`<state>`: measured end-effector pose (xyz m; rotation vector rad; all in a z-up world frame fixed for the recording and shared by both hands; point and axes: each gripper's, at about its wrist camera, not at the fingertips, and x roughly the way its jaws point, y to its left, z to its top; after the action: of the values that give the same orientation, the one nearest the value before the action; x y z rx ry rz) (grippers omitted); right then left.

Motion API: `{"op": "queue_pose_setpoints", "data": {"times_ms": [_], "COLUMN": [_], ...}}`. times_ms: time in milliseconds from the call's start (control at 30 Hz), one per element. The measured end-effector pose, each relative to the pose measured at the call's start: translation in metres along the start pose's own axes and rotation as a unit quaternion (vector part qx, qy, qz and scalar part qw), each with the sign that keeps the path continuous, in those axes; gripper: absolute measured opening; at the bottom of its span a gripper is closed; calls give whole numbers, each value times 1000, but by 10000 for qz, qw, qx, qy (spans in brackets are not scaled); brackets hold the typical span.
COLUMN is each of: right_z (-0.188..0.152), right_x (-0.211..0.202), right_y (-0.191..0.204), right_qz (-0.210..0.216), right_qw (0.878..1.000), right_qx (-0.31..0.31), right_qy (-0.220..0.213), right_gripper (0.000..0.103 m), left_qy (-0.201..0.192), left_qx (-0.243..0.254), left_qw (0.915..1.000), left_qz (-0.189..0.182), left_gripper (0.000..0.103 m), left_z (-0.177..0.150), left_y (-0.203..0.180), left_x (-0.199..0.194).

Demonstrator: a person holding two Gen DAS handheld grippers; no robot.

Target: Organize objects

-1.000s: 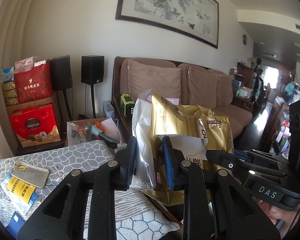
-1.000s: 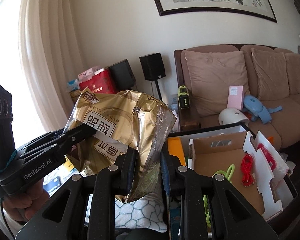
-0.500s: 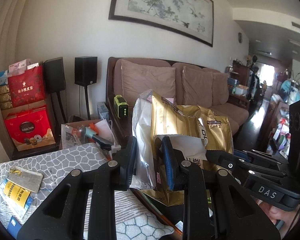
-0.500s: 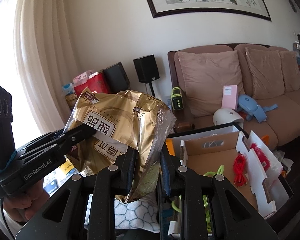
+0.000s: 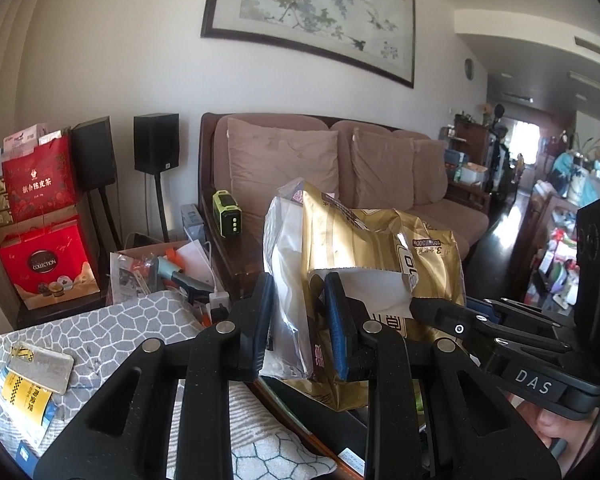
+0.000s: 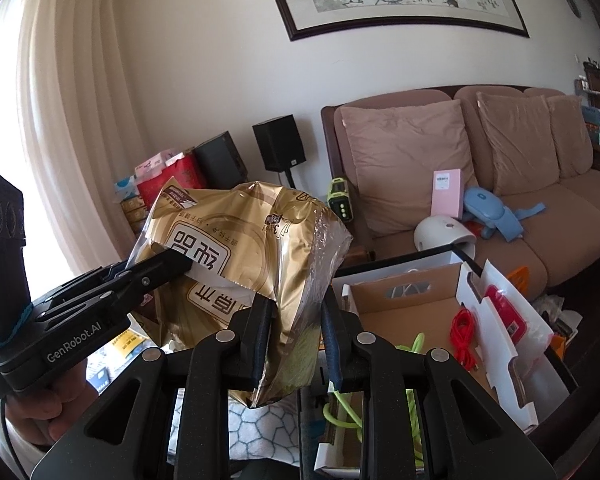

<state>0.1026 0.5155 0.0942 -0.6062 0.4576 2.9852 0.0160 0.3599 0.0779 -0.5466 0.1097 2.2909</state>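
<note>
A crinkled gold foil bag with a clear plastic side hangs in the air between both grippers. My left gripper is shut on its clear left edge. My right gripper is shut on the bag's lower right corner. In the left wrist view the right gripper reaches in from the right onto the bag. In the right wrist view the left gripper comes in from the left, held by a person's hand. What is inside the bag is hidden.
An open cardboard box with a red cable and green cord lies below right. A patterned grey cloth carries yellow packets. Brown sofa, speakers, red gift bags and a green device stand behind.
Both grippers carry the bag a little rightward: the gift bags, speakers and sofa slide left in both views. The grips on the bag stay the same.
</note>
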Motion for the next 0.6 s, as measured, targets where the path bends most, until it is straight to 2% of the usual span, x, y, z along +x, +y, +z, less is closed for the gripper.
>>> {"op": "queue_pose_setpoints", "data": {"times_ms": [600], "right_z": [7], "right_x": [-12], "right_y": [-25], "right_qz": [-158], "right_qw": [9992], "right_qx": [319], "right_qy": [-169], "right_gripper": [25], "left_qy": [71], "left_qx": [120], "left_qw": [9996], "left_qz": [-257], "left_gripper": [24], "left_z": [14], "left_y": [-23], "left_x": [14]}}
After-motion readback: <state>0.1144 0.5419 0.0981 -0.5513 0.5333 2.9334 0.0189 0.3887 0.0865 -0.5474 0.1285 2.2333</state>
